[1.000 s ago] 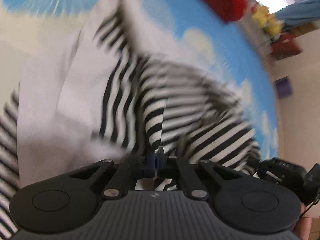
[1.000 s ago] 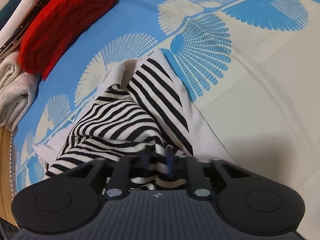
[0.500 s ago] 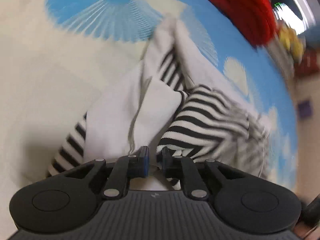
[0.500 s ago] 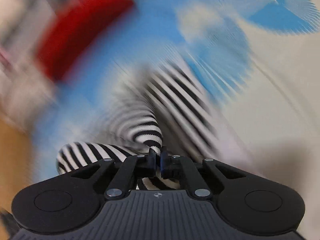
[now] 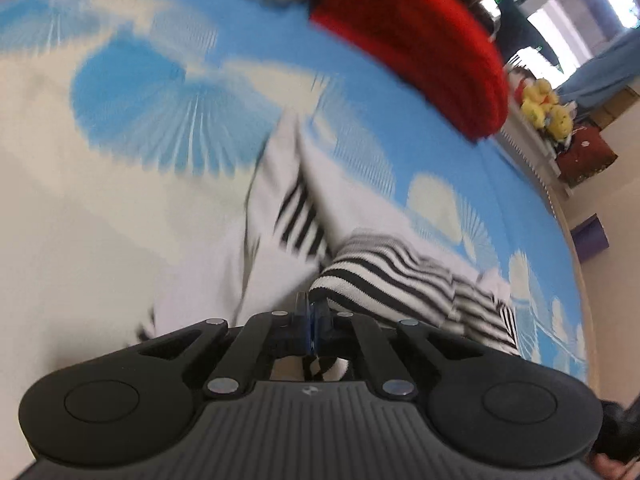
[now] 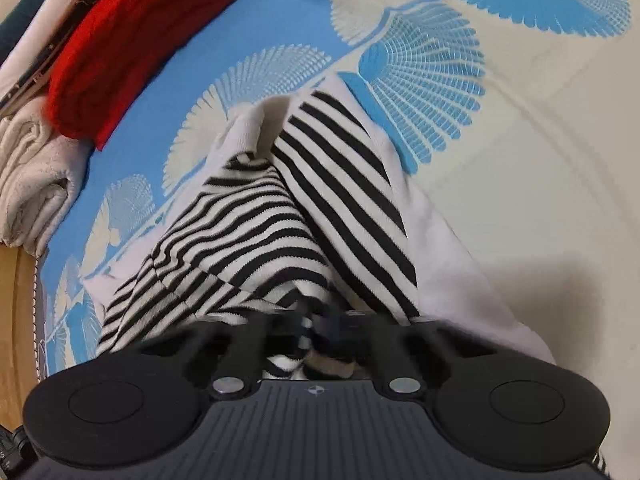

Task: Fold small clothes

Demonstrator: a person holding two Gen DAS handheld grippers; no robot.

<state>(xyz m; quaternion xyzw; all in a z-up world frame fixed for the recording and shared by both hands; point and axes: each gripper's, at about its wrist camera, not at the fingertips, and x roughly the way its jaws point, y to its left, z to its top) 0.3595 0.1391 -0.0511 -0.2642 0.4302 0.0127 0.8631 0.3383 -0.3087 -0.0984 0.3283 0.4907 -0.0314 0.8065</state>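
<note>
Striped garment lies bunched mid-bedsheet, long axis running from both grippers away toward the red folded knit at the far edge. Left gripper and right gripper each pinch striped fabric, jaws nearly closed.

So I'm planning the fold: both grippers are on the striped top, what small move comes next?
Probably carry both pinched edges forward together. The left gripper and right gripper are shut on the bunched striped top, not yet flat on the bedsheet.
</note>
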